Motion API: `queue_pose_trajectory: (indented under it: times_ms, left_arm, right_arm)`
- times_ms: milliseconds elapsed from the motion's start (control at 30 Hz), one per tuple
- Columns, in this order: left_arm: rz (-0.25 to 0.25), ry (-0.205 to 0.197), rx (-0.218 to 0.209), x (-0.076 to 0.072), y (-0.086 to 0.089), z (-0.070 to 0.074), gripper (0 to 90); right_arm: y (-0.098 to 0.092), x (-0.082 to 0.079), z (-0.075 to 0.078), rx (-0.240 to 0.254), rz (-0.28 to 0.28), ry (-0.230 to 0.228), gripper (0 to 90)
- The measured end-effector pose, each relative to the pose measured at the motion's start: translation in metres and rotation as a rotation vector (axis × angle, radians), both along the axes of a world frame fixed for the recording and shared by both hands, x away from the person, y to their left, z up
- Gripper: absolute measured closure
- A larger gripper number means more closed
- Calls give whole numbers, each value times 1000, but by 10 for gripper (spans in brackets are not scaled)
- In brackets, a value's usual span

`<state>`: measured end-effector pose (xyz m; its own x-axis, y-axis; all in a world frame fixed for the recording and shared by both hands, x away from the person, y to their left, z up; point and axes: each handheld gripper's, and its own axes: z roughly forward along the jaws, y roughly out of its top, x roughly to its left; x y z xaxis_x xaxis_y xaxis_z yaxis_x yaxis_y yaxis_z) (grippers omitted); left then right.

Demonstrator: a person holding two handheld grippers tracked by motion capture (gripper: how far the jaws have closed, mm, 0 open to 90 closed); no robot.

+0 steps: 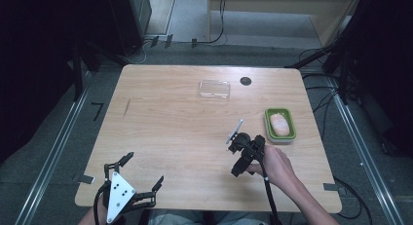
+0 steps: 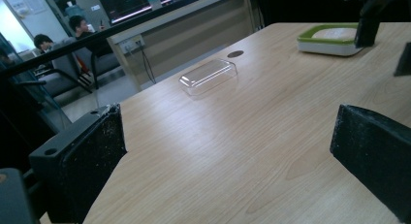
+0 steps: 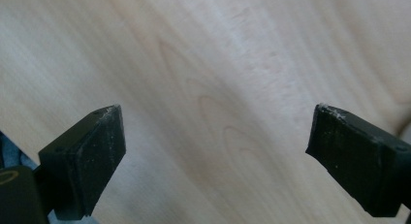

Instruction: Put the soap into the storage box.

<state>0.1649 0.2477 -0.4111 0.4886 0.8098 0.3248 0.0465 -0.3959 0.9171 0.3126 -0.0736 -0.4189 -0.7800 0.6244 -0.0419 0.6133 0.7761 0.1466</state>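
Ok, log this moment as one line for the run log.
left gripper: open, empty | right gripper: open, empty, above table | green tray: holds pale item | clear lid: far side

Lab: camera rails (image 1: 53, 152); monitors (image 2: 140, 3)

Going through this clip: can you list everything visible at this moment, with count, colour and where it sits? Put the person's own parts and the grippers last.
Table: one, light wood, centre of the high view.
Clear plastic lid: one, transparent, far side of the table, lying flat.
Round grommet: one, dark, set in the tabletop just right of the lid.
Tray: one, green rim with white base, right side of the table.
Pale oval item: one, pinkish, lying in the tray; what it is I cannot tell.
Hand: one, on the right gripper.
Left gripper: one, black with grey plate, near left edge, jaws open, nothing between.
Right gripper: one, black, beside the tray, jaws open over bare wood.
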Motion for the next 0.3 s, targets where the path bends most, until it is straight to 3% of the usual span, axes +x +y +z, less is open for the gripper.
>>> queue_pose_trajectory:
  times_ms: [200,300]
  left_arm:
    - [2,-1,-4,0,0,0,0]
    - [0,0,-4,1,-1,0,0]
  right_arm:
    - [2,-14,-19,-18,42,15,92]
    - [-1,-15,-21,2,35,12,132]
